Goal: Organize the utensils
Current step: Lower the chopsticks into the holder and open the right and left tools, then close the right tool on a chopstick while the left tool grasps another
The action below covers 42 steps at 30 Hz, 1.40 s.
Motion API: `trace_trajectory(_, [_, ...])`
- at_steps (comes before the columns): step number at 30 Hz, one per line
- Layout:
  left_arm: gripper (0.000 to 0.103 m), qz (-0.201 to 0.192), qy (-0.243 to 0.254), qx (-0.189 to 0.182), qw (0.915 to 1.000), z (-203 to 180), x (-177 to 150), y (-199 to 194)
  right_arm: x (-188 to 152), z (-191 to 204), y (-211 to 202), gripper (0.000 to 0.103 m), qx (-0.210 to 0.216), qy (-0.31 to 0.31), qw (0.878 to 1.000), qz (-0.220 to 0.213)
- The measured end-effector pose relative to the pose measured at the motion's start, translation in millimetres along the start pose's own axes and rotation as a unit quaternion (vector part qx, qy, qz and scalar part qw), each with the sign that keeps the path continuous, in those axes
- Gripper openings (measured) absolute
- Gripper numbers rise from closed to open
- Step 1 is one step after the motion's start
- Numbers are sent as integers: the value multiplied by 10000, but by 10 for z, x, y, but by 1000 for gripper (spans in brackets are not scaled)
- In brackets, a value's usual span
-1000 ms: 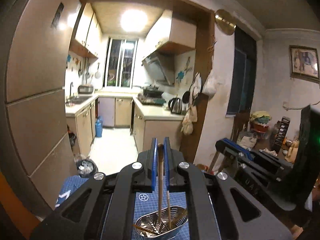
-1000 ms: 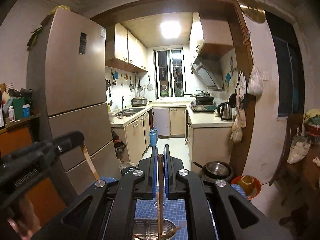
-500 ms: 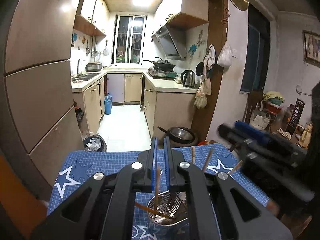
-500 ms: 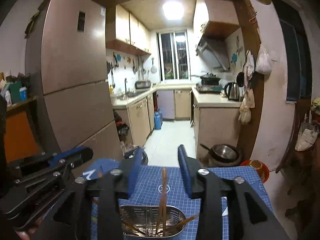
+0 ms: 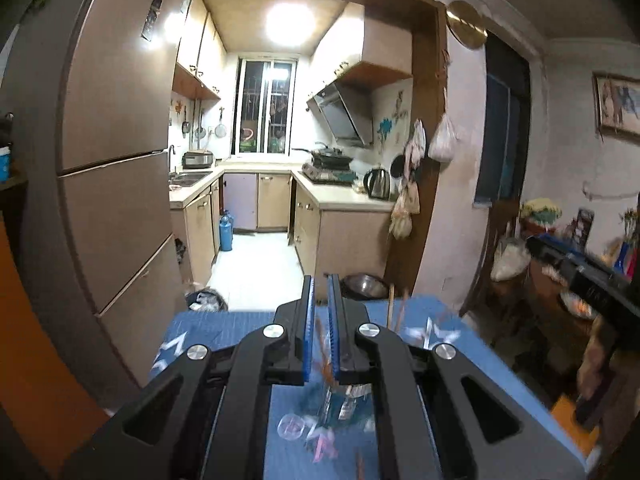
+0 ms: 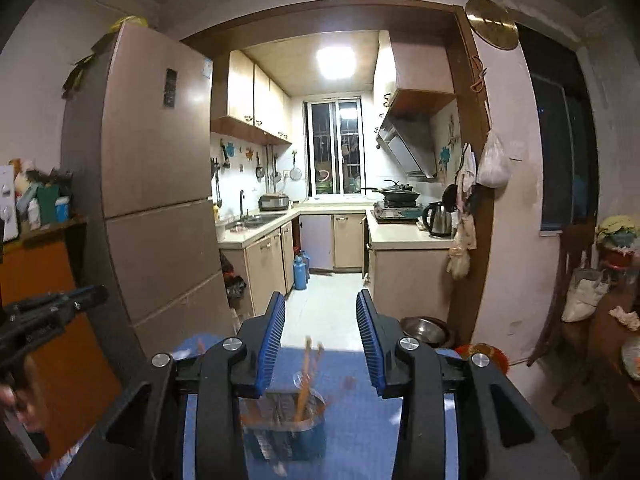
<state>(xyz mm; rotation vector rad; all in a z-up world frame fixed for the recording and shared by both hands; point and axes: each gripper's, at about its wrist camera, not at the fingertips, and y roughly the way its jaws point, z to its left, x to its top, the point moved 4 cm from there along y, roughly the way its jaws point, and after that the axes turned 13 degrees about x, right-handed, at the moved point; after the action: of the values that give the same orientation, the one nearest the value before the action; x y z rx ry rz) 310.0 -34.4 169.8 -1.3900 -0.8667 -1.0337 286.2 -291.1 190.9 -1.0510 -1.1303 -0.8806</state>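
A blue mat (image 6: pixel 360 420) with white star marks covers the table (image 5: pixel 516 384), whose far edge faces a kitchen doorway with a tall fridge (image 6: pixel 160 200) to one side. On the mat stands the holder (image 6: pixel 288 428), a metal cup with slotted walls; in the right wrist view it sits near the middle of the table, short of the far edge, and is smeared by blur. Several chopsticks (image 6: pixel 306 376) stand in it, thin wooden sticks leaning a little apart, their tips rising above the rim; in the left wrist view two more tips (image 5: pixel 396 312) show toward the far right of the table, beside the claw. The right claw (image 6: pixel 322 340) hangs above and in front of the holder with its blue ribbed pads wide apart and nothing between them. The left claw (image 5: pixel 321 328) also sits over the holder (image 5: pixel 344 400), its pads drawn close with only a narrow gap; a blurred brownish streak shows in that gap, but I cannot tell whether the pads grip a stick or it merely stands behind them. Each claw appears dimly at the edge of the other's view.
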Motion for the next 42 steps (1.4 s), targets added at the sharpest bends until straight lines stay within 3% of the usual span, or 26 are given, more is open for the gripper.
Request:
trace_trajectory(5, [9,255,479,-103,9985,56,-535,-468,-593,89,-688,42,-37,-221,9985,503])
trace_trajectory(7, [16,440,629,-192,9969,35,-812,-579,-927,135,-946,51,-60,-294,9967,759])
trace_trajectory(9, [22,623,750,-236,9950,10,-1097,-638,-1233,167,-1142,69,-127,-259,9949,962])
trace_trajectory(10, [26,752,807,-263,9936,-8,-1280,-671,-1414,183,-1241,71,-128,-233,9940,1064])
trace_trajectory(14, [40,1141,924,-357,9885,-86,-1885,-729,-2058,266,-1465,72,-187,-24,9888,1479])
trace_trajectory(20, [40,1769,965,-696,9770,-294,-2731,-774,-2898,511,-1659,72,-288,368,9841,1716])
trace_trajectory(22, [40,1887,1017,-743,9739,-362,-2954,-804,-3105,599,-1669,67,-318,501,9827,1752])
trace_trajectory(24, [40,1963,1100,-783,9712,-415,-3108,-796,-3277,674,-1644,54,-338,617,9809,1816])
trace_trajectory(26, [40,2055,1134,-752,9691,-447,-3206,-744,-3387,735,-1595,49,-291,748,9795,1850])
trace_trajectory(37, [40,2360,1158,-531,9634,-507,-3440,-408,-3608,922,-1304,49,-225,1009,9725,2089])
trace_trajectory(42, [40,2335,1305,-479,9624,-549,-3437,-399,-3687,960,-1192,39,-388,826,9706,2225])
